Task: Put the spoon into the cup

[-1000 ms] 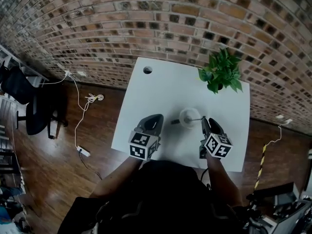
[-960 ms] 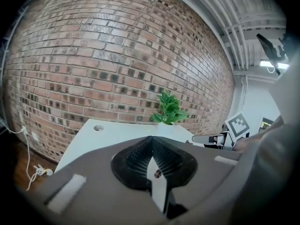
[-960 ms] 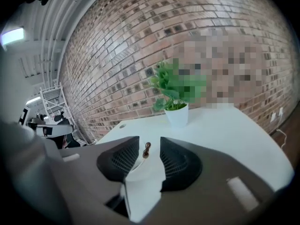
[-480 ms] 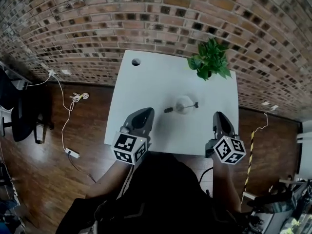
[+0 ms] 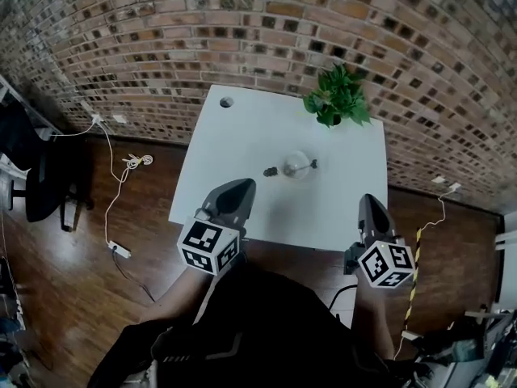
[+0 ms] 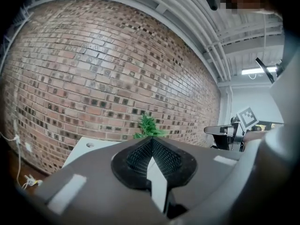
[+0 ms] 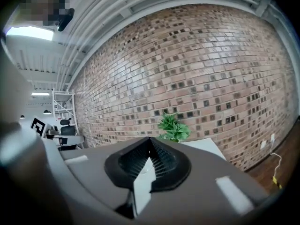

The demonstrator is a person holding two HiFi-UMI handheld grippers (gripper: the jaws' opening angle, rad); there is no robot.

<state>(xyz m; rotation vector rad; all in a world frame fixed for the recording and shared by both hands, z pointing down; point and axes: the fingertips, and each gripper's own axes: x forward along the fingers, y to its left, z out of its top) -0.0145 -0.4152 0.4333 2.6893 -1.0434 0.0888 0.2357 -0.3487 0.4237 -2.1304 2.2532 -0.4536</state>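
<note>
On the white table (image 5: 242,140) stands a pale cup (image 5: 296,165). The spoon (image 5: 271,170) rests in it, with its dark end sticking out to the left. Both grippers hang well short of the cup, on my side of the table. In the head view my left gripper (image 5: 240,187) is over the near left edge and my right gripper (image 5: 368,202) is just off the near right corner. The left gripper's (image 6: 151,142) jaws meet at the tip with nothing between them. The right gripper (image 7: 150,142) is shut and empty too. Neither gripper view shows the cup.
A potted green plant (image 5: 335,95) stands at the table's far right, against the brick wall. A cable hole (image 5: 226,102) sits in the far left corner. White cables and a power strip (image 5: 119,250) lie on the wooden floor at left, near a black chair (image 5: 36,176).
Both grippers have drawn back from the cup toward me and risen. The right one, which was beside the cup, is now past the table's near edge. The spoon stays in the cup.
</note>
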